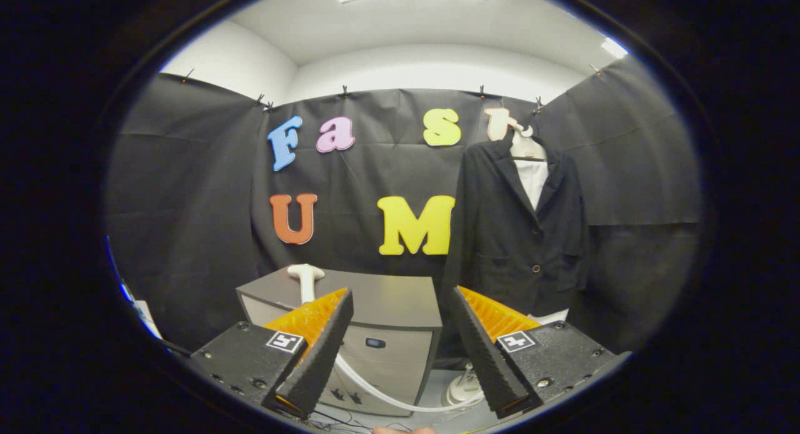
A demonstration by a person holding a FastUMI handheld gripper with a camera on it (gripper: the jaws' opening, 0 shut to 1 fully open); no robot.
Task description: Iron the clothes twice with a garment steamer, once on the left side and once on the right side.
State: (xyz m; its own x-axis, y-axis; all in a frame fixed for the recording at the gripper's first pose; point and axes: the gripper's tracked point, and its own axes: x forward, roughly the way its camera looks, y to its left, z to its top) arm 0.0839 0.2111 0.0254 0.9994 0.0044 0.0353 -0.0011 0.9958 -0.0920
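Here the tool [400,349] hangs with its fingers spread wide, gripping nothing. Beyond them stands a grey cabinet [381,309], and on its far left corner rests the white garment steamer [305,276], its hose [375,390] curling down the cabinet's front between the fingers. To the right, well beyond the right finger, a dark jacket [519,234] hangs on a white hanger [522,137] against the booth's wall.

One dark jacket [522,227] (on a hanger), one steamer head [305,273], one grey cabinet [387,315], one gripper [400,324] with fingers spread
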